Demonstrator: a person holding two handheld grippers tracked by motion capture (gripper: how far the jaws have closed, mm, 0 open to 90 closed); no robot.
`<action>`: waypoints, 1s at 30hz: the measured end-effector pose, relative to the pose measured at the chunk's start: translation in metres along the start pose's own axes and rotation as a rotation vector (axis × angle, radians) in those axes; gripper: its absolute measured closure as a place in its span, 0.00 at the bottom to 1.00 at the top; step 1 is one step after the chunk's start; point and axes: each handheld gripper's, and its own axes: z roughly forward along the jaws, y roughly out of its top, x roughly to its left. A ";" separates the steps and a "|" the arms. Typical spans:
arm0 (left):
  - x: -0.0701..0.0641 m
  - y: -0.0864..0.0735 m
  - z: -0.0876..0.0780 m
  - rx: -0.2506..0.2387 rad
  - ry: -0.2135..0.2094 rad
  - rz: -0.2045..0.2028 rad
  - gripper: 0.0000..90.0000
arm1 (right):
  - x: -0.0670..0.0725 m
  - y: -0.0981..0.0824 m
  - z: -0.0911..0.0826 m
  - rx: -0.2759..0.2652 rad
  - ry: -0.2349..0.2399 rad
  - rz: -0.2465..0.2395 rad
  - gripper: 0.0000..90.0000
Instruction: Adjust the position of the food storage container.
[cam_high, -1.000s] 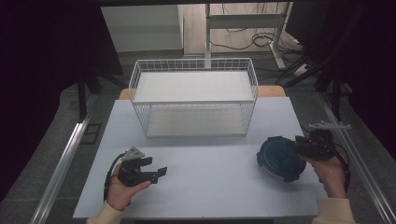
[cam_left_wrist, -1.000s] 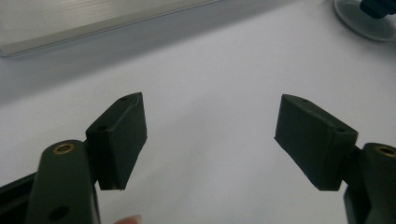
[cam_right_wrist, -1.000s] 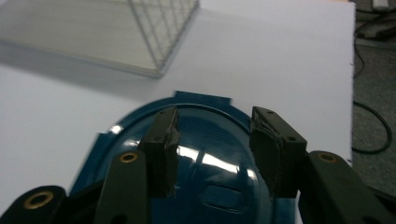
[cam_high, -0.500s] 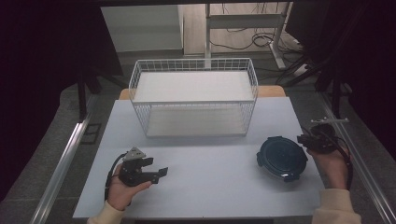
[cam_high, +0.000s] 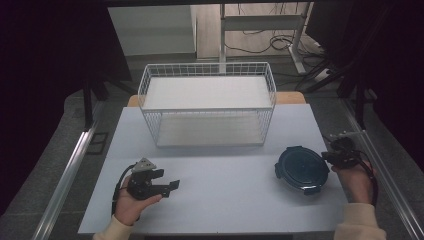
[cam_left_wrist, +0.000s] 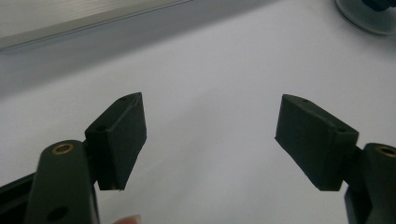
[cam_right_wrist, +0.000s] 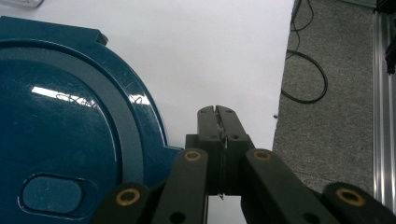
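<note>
We begin at the right gripper (cam_right_wrist: 217, 112). Its two black jaws are pressed flat together, with nothing between them; they have just been closing. In the right gripper view the closed tips lie over the white tabletop (cam_right_wrist: 201, 51), just beside the rim of the dark blue round lid (cam_right_wrist: 65, 116), which lies flat. We cannot tell if the gripper touches this rim. From the high view, the right gripper (cam_high: 336, 155) is at the right edge of the lid (cam_high: 301, 168), and the lid lies on the right part of the tabletop (cam_high: 225, 190), near its front edge.

The left gripper (cam_left_wrist: 210, 135) has its jaws apart at a middle width, and only bare tabletop shows between them. In the high view this left gripper (cam_high: 167, 187) rests in the hand (cam_high: 131, 200) at the front left of the tabletop, with the jaws pointing toward the right, well apart from the lid.

Behind both grippers, a white wire basket (cam_high: 207, 107) stands in the middle of the back part of the tabletop. Beyond the right edge of the tabletop we see grey floor (cam_right_wrist: 336, 93) with a black cable (cam_right_wrist: 308, 79) on it.
</note>
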 end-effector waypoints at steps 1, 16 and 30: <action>0.000 0.000 0.000 0.001 0.000 0.000 0.27 | 0.000 0.000 0.000 0.000 -0.003 -0.001 0.99; -0.004 0.000 0.004 0.014 -0.003 0.009 0.26 | 0.019 -0.006 -0.001 0.039 0.047 -0.010 1.00; -0.005 0.001 0.004 0.020 -0.007 0.016 0.26 | 0.066 -0.003 -0.001 0.073 0.082 -0.082 1.00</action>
